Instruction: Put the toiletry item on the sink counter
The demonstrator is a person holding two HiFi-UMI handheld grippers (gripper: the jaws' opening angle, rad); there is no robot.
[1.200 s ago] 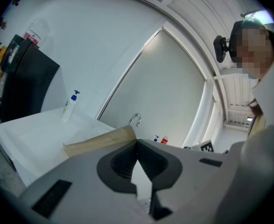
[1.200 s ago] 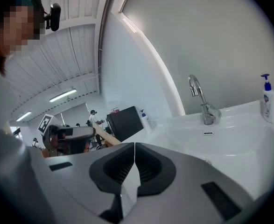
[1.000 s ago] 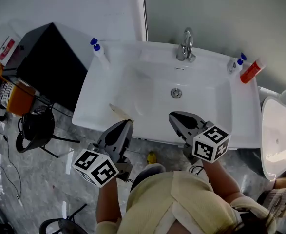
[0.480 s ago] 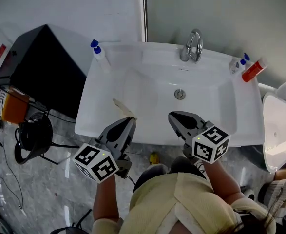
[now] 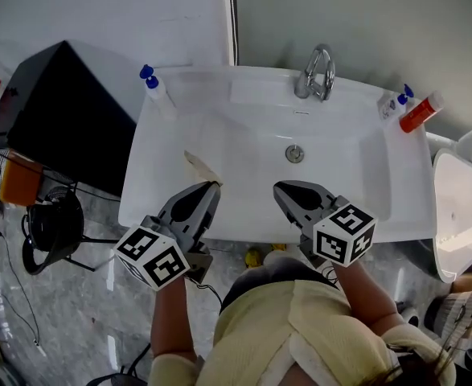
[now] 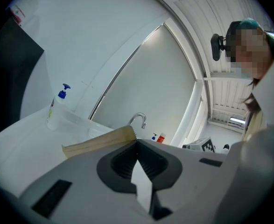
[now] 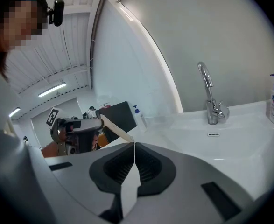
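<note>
Left tongs (image 5: pixel 212 186) grip the toiletry item (image 5: pixel 200 168) above the sink counter (image 5: pixel 150 185), by its front edge; right tongs (image 5: pixel 278 188) clenched empty

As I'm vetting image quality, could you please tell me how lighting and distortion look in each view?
Head view: even, soft light, sink sharp, mild bending at the edges. Left gripper view: heavy fisheye, black corners, beige toiletry item clear. Right gripper view: same fisheye, faucet crisp, straight lines bowed.

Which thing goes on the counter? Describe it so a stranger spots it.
Start at the white sink; at its front left edge the left hand-held gripper is shut on the toiletry item. It is a thin, flat tan strip, unlike the bottles at the back corners.
</note>
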